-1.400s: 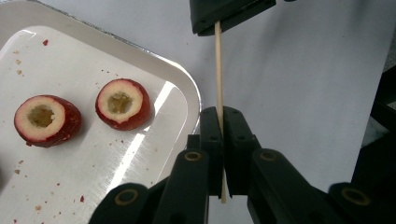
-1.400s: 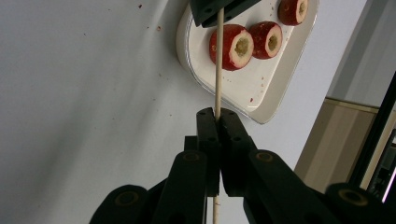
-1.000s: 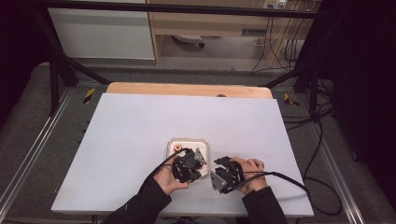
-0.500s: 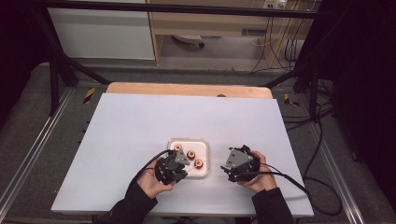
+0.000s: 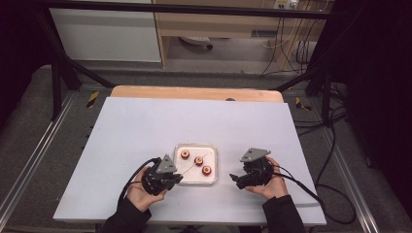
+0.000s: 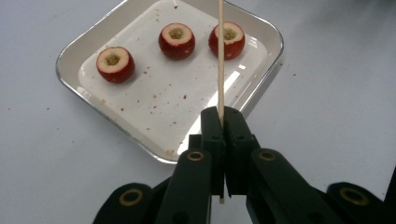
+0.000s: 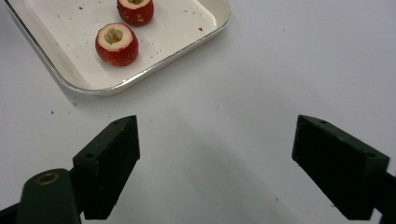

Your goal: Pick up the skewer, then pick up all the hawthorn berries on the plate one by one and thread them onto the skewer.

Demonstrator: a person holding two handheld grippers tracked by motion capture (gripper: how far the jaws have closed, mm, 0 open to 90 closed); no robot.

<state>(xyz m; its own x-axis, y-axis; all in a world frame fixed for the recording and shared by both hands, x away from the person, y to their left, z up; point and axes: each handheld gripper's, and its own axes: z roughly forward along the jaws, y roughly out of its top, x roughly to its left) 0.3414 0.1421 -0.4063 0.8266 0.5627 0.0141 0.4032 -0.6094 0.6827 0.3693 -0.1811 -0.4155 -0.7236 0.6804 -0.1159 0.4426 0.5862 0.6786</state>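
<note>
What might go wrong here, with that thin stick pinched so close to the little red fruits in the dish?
1. The skewer is long and thin, and the left gripper clamps only its near end, so it may bend, slip or snap when pushed into a fruit.
2. The cored fruits sit loose on the tray; one might roll away from the tip.
3. The right gripper, its jaws just opened with nothing between them, steadies nothing yet.

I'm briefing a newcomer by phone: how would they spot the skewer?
On the white table sits a small square tray holding three cored red fruits. The skewer is the thin pale stick clamped in the left gripper, reaching over the tray, the only long, straight thing there.
</note>
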